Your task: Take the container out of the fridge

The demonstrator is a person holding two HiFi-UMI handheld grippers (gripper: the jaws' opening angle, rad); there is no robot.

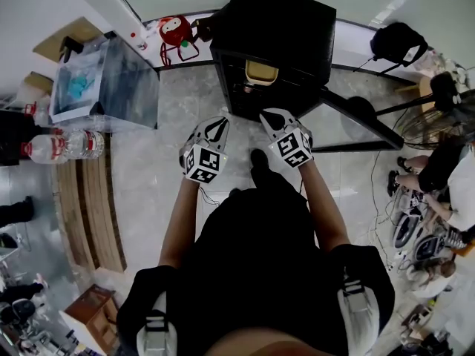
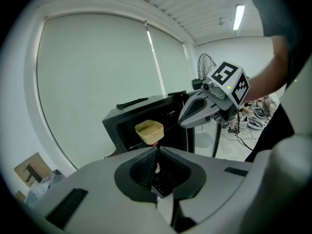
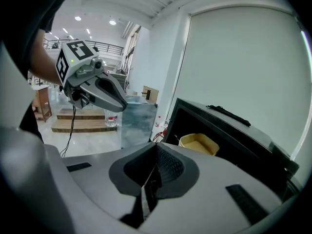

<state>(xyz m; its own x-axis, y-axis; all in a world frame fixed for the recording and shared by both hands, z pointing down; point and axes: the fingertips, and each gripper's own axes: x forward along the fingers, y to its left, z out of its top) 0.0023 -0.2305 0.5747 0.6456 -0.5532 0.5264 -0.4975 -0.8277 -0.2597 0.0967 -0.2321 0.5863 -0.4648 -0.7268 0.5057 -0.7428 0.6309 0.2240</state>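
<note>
A small black fridge (image 1: 276, 32) stands open on the floor in front of me, its door (image 1: 358, 122) swung out to the right. A beige container (image 1: 261, 73) sits on a shelf inside; it also shows in the left gripper view (image 2: 149, 130) and the right gripper view (image 3: 199, 144). My left gripper (image 1: 220, 124) and right gripper (image 1: 273, 116) hover side by side just short of the opening, apart from the container. Both are shut with nothing between the jaws, as seen at the left gripper (image 2: 157, 151) and right gripper (image 3: 155, 146).
A glass-sided box (image 1: 111, 80) stands at the left with water bottles (image 1: 70, 145) beside it and wooden steps (image 1: 89, 206) below. A red toy (image 1: 176, 30) lies by the fridge. A fan (image 1: 438, 87), cables and seated people (image 1: 445, 176) fill the right.
</note>
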